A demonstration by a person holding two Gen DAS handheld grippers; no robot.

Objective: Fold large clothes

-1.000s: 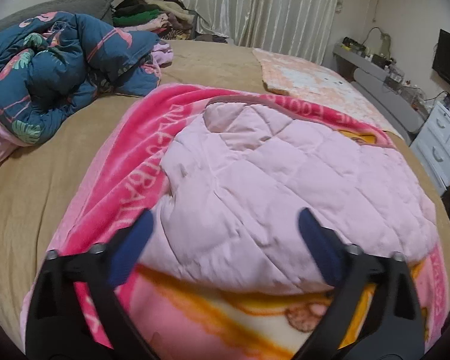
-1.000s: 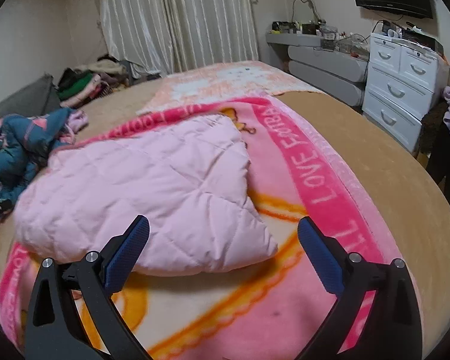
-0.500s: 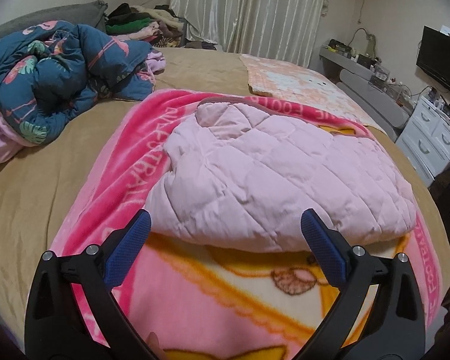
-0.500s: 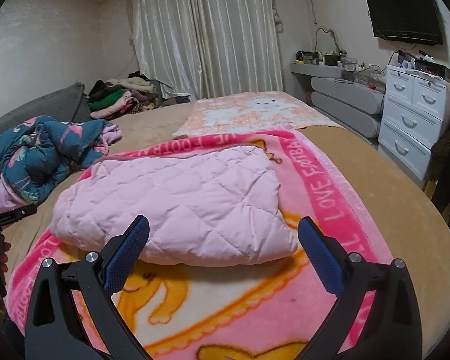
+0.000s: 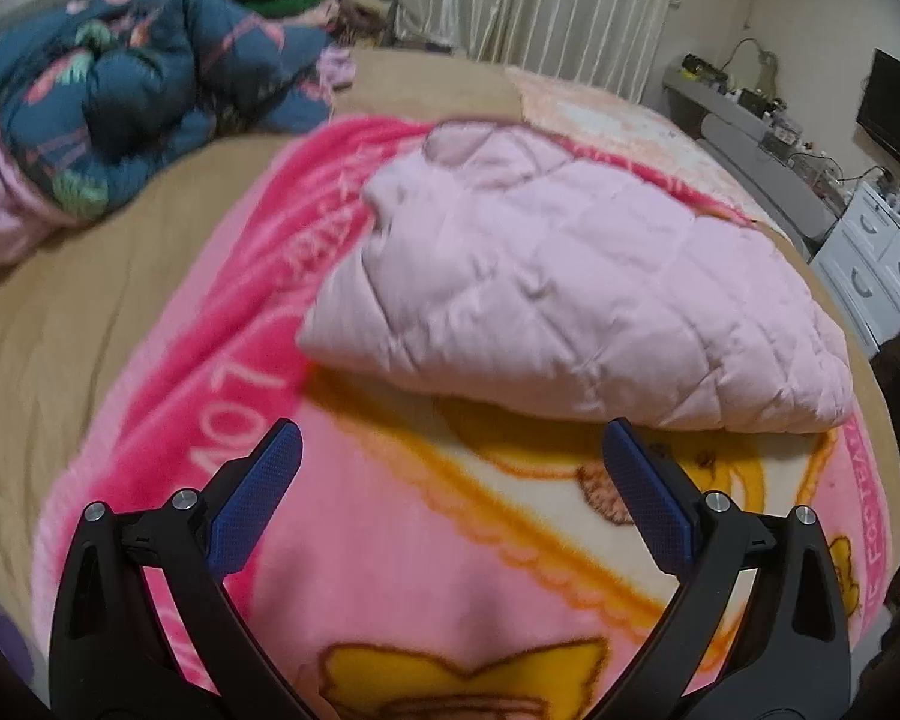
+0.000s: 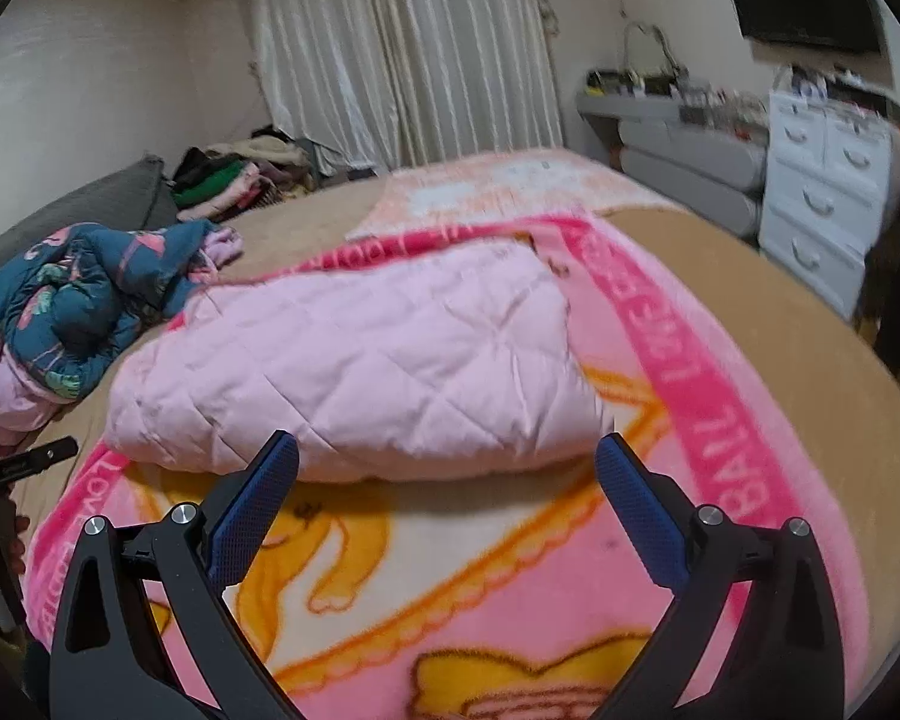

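Observation:
A folded light-pink quilted garment (image 5: pixel 570 300) lies on a pink cartoon blanket (image 5: pixel 426 570) spread over the bed. It also shows in the right wrist view (image 6: pixel 360 372), on the same blanket (image 6: pixel 510 600). My left gripper (image 5: pixel 450 456) is open and empty, held above the blanket just short of the garment's near edge. My right gripper (image 6: pixel 447 456) is open and empty, also just short of the garment's near edge. Part of the left gripper tool (image 6: pixel 24 462) shows at the left edge of the right wrist view.
A crumpled dark-blue flowered duvet (image 5: pixel 126 84) lies at the bed's far left. A pile of clothes (image 6: pixel 240 174) sits by the curtains. White drawers (image 6: pixel 828 198) and a grey shelf unit (image 6: pixel 678 144) stand to the right. The tan bed cover (image 5: pixel 90 330) surrounds the blanket.
Both grippers have pulled back and up from the folded garment, so more of the blanket shows in front of it. Both stay open and empty.

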